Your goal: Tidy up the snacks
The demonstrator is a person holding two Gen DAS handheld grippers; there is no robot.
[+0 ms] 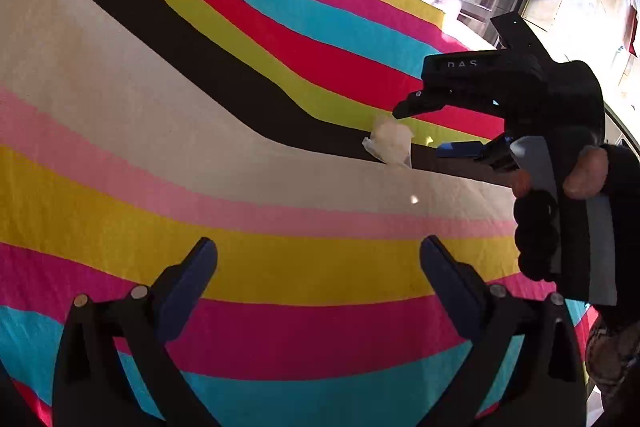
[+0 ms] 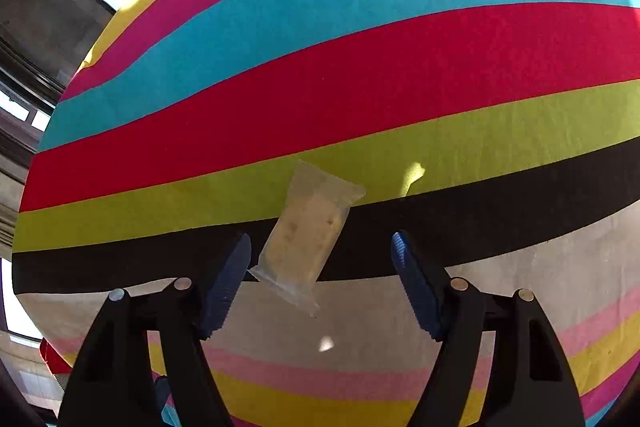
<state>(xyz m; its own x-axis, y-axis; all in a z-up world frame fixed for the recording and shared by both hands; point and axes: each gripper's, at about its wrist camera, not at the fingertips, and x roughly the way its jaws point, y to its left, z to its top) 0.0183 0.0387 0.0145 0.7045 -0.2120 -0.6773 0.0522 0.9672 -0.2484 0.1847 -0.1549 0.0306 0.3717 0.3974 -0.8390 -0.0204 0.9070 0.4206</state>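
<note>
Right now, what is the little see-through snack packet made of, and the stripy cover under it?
The small clear snack packet looks like thin glossy plastic film: crimped ends, pale food showing through. The rainbow-striped tablecloth seems woven cotton-like fabric: matte, fine weave, soft wrinkles.

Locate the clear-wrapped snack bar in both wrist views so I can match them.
Left wrist view: the clear-wrapped snack bar lies right of centre, on the black stripe's edge, just ahead of the right hand-held gripper.
Right wrist view: it lies at lower centre, tilted, across the black stripe, between and ahead of the open fingers.
Shared landmark: the black stripe between the yellow-green and cream bands of the striped cloth.
</note>
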